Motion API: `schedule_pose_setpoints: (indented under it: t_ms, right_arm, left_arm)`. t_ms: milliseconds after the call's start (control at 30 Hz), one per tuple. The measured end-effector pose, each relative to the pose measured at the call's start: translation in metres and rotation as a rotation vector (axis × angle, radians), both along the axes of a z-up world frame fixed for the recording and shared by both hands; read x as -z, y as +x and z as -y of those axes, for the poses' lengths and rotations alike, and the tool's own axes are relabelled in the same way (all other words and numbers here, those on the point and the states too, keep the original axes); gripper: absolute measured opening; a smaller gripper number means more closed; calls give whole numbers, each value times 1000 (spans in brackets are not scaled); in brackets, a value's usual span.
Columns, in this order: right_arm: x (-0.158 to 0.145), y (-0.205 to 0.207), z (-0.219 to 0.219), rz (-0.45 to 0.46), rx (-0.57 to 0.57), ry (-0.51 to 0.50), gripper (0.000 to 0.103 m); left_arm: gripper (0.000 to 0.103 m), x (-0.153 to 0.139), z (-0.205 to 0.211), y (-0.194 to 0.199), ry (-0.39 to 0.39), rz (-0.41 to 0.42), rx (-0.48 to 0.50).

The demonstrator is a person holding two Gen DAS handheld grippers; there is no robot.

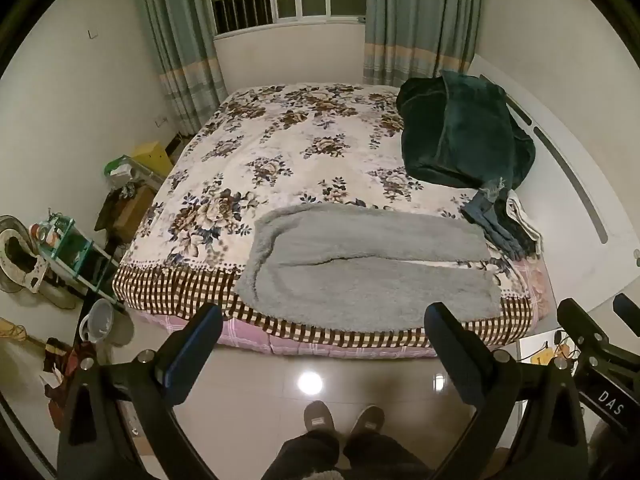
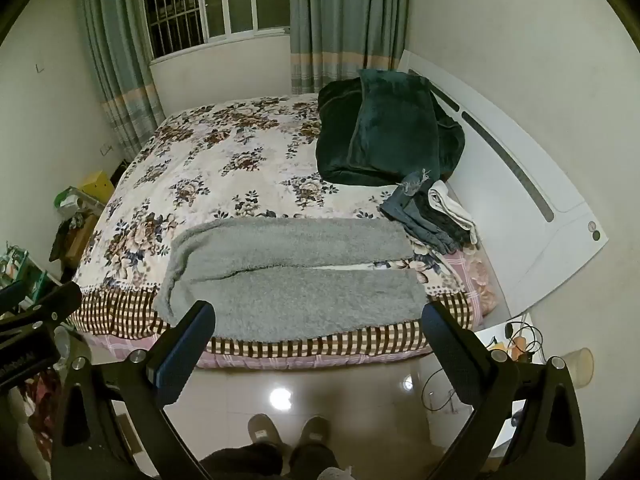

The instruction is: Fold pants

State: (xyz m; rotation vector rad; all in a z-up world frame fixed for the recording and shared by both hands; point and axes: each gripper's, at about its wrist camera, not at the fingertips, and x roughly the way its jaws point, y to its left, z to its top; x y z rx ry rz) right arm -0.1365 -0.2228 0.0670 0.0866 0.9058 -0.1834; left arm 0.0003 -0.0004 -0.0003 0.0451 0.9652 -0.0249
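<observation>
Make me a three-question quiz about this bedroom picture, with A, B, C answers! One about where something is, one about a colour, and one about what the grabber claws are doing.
1. Where do the grey fleece pants lie?
A. on the floor
B. on the near edge of the bed
C. on the windowsill

2. What colour is the blanket piled by the headboard?
A. dark green
B. red
C. yellow

3. How are the left gripper and right gripper?
A. both shut on the pants
B. one open, one shut
C. both open, holding nothing

Answers:
1 B, the pants are spread flat along the bed's front edge, both legs side by side.
2 A, the plush heap is deep green.
3 C, each gripper's fingers stand wide apart over the floor, short of the pants.
</observation>
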Motion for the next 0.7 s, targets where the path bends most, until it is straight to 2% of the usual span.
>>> schedule_pose_setpoints:
  t_ms: [700]
  right_arm:
    - [0,1,-2,4,1,-10,103]
  left_arm:
    - [103,-4,3,1,8,5,1]
